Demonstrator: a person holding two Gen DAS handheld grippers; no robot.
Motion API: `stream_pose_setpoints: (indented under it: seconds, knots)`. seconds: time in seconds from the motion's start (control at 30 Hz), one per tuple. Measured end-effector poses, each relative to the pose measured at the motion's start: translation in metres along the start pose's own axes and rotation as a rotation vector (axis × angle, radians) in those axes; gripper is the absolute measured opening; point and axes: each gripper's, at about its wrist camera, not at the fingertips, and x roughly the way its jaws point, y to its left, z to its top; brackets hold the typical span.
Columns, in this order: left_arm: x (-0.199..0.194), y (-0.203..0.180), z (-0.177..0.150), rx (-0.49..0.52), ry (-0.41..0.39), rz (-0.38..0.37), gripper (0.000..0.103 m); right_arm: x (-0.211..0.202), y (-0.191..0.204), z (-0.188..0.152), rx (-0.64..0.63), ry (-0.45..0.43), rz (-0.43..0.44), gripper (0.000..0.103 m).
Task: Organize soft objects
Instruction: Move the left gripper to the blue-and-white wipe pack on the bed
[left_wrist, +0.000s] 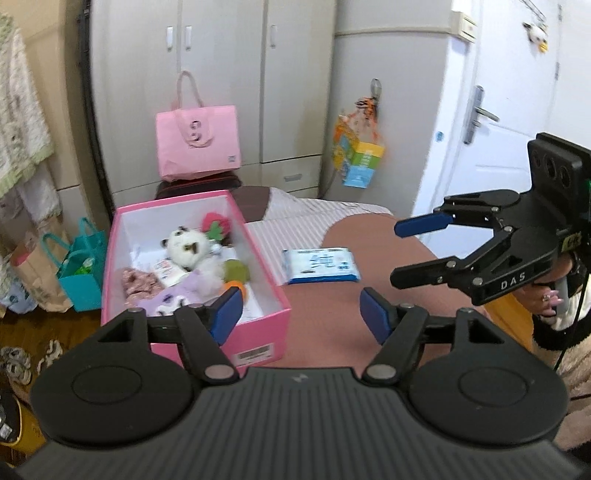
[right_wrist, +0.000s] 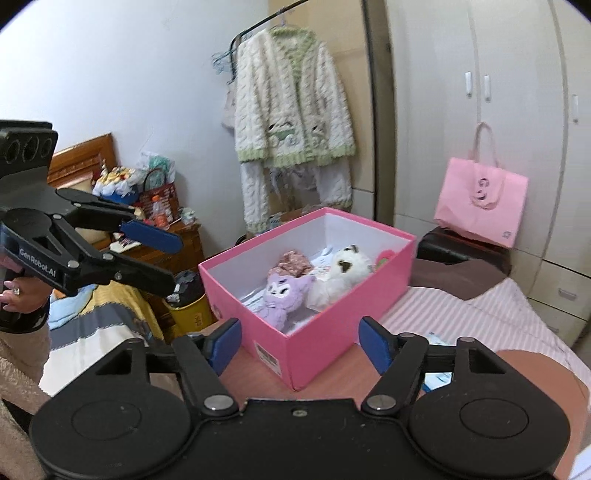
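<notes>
A: How are the jaws set on the left gripper (left_wrist: 301, 314)?

B: They are spread wide, with nothing between the 2 flat blue pads; only the smooth pink bedspread (left_wrist: 369, 236) is seen through the gap. The same is found on the right gripper (right_wrist: 300, 341): 2 blue pads held apart, nothing pinched.

A: And where are the soft things?

B: They are gathered in 1 rectangular pink cardboard box (left_wrist: 258, 325), white inside, set on the bed just ahead of both grippers. 1 fluffy white plush (left_wrist: 186, 245) with dark ears is lying in the middle. 1 fuzzy lilac plush (right_wrist: 282, 291) is laid against it, nearer the front wall. 1 crumpled pink patterned cloth (left_wrist: 138, 282) is tucked at the box's left side, and 1 red felt strawberry (left_wrist: 216, 225) is leaned in the far corner. A green and orange piece beside the white plush cannot be made out.

A: Anything left outside the box?

B: 1 flat, glossy blue-and-white wipes pack (left_wrist: 319, 265) is lying on the bedspread, just to the right of the box and apart from it.

A: Farther out?

B: 1 stiff pink tote bag (left_wrist: 197, 142) is stood before the grey wardrobe, and 1 knitted cream cardigan (right_wrist: 291, 107) with green trim is hung from a rail.
</notes>
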Motion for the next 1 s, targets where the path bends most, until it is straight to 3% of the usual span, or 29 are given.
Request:
stream_pose_setpoints:
  seconds: [0.2, 0.47, 0.73, 0.83, 0.93, 1.0]
  knots:
    - [0.032, -0.031, 0.009, 0.045, 0.027, -0.066, 0.081, -0.019, -0.025, -0.022, 0.045, -0.011, -0.055, 0.086]
    - [0.082, -0.058, 0.020, 0.029, 0.031, -0.109, 0.091, -0.023, -0.059, -0.052, 0.085, 0.002, -0.122, 0.094]
    - [0.146, -0.075, 0.029, 0.023, -0.012, -0.122, 0.092, 0.000, -0.089, -0.072, 0.061, -0.029, -0.122, 0.094]
    - [0.170, -0.076, 0.030, 0.016, -0.021, -0.085, 0.092, 0.012, -0.105, -0.079, 0.080, -0.041, -0.125, 0.094]
    - [0.195, -0.069, 0.029, -0.046, 0.004, -0.074, 0.091, 0.034, -0.117, -0.086, 0.072, -0.023, -0.157, 0.094]
    - [0.211, -0.064, 0.027, -0.090, 0.020, -0.074, 0.091, 0.054, -0.121, -0.092, 0.047, 0.005, -0.225, 0.094]
